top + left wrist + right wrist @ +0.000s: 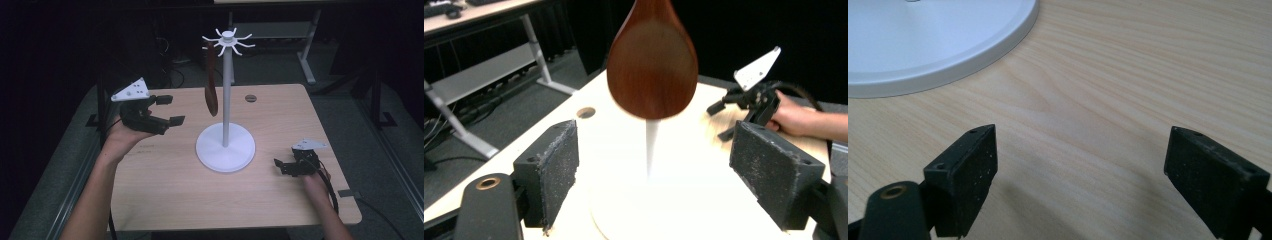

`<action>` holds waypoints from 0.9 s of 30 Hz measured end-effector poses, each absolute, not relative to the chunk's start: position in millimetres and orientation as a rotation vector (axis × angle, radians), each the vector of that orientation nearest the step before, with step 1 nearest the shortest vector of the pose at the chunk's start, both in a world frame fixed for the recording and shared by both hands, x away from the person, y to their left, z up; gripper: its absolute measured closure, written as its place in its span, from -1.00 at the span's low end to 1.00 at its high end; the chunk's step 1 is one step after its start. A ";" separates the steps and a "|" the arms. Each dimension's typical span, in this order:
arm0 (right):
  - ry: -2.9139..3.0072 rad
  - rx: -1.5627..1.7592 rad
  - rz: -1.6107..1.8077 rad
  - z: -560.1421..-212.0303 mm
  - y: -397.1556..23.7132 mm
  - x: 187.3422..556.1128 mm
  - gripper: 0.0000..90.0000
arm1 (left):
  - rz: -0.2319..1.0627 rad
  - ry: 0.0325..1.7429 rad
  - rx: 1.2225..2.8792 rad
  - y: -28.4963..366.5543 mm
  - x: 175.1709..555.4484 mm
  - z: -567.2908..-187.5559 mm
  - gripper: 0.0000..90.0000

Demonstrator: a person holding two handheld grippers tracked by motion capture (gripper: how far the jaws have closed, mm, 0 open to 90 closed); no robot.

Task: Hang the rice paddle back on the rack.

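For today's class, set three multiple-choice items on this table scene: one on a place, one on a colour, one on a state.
1. Where is the dark brown wooden spoon?
A. Lying flat on the table
B. Hanging from the white hook stand
C. Inside a drawer

2. What colour is the stand's round base?
A. White
B. Red
C. Black

3. How do the jaws of the left hand-held gripper stand?
A. Clamped on the spoon
B. Shut on nothing
C. Open, with nothing between them

Answers:
1 B, the spoon dangles from a hook at the stand's top.
2 A, the disc on the light wooden table is white.
3 C, both pads stand apart, clear of the spoon.
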State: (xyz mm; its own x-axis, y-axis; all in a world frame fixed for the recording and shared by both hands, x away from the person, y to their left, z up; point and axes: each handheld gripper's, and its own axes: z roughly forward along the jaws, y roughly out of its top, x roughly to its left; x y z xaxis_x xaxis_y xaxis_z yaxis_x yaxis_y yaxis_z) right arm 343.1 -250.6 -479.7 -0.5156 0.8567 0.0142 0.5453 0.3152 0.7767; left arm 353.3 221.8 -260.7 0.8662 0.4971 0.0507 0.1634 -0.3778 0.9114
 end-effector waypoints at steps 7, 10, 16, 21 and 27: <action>2.185 1.244 1.048 -479.8 -250.2 343.0 -0.71 | 0.392 0.518 1.984 228.9 343.5 -280.6 -0.64; 2.185 1.243 1.047 -479.8 -250.2 343.0 -0.71 | 0.391 0.528 2.004 231.3 339.4 -289.6 -0.67; 2.185 1.242 1.047 -479.8 -250.2 343.0 -0.71 | 0.385 0.566 2.034 234.1 329.5 -313.2 -0.67; 2.187 1.241 1.045 -479.8 -249.9 342.9 -0.71 | 0.384 0.590 2.050 237.8 321.2 -335.7 -0.67; 2.187 1.243 1.042 -479.8 -249.5 342.7 -0.71 | 0.375 0.623 2.054 245.7 314.8 -362.7 -0.67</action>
